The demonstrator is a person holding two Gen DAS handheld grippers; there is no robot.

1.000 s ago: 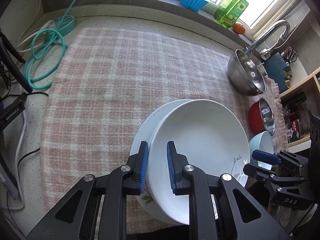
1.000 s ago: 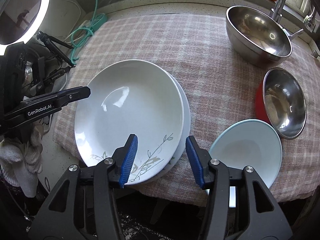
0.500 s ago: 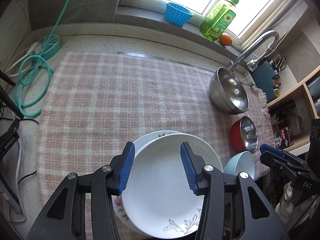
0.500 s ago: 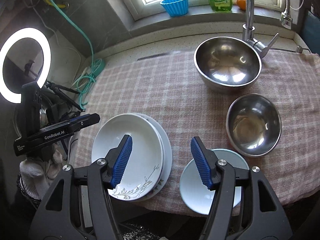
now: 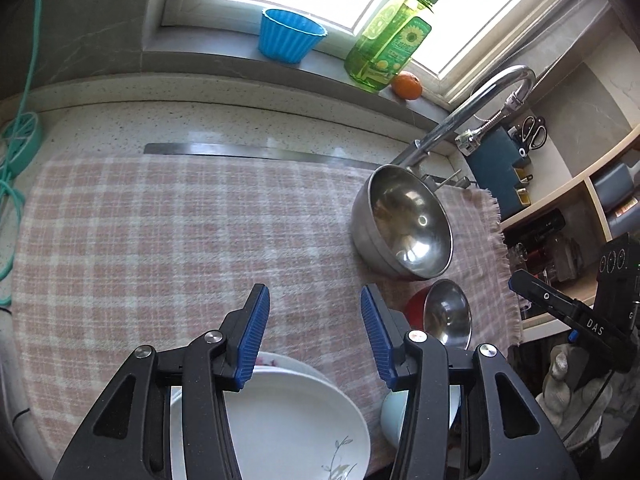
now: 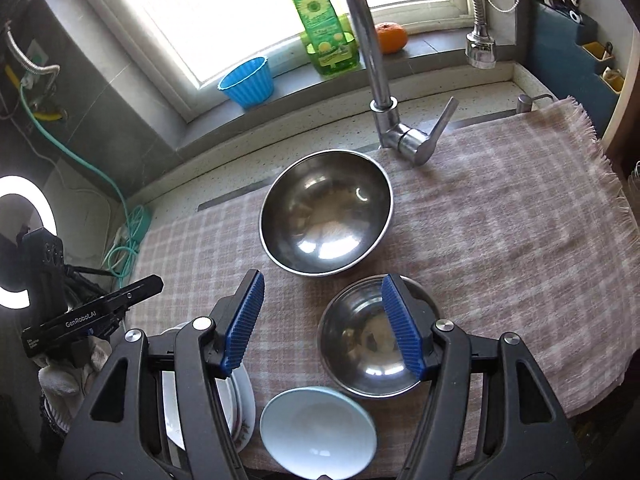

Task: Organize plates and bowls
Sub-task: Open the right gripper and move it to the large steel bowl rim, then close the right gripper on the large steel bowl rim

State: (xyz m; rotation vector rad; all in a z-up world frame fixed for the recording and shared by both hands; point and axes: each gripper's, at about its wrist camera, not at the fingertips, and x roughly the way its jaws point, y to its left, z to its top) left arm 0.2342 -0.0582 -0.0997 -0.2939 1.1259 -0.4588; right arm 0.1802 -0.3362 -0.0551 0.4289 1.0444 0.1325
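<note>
Two stacked white plates lie at the near edge of the pink checked cloth, below my open, empty left gripper. They show partly in the right wrist view. A large steel bowl sits near the tap. A smaller steel bowl with a red outside sits in front of it, under my open, empty right gripper. A pale blue bowl is nearest me. The left view also shows the large bowl, the small bowl and the blue bowl.
A chrome tap rises behind the bowls. On the window sill stand a blue cup, a green soap bottle and an orange. A ring light and cables are at the left. Shelves are at the right.
My left gripper opened, let go of the top plate and drew back and up. Both grippers rose and tilted toward the window, so the plates now sit low in view.
</note>
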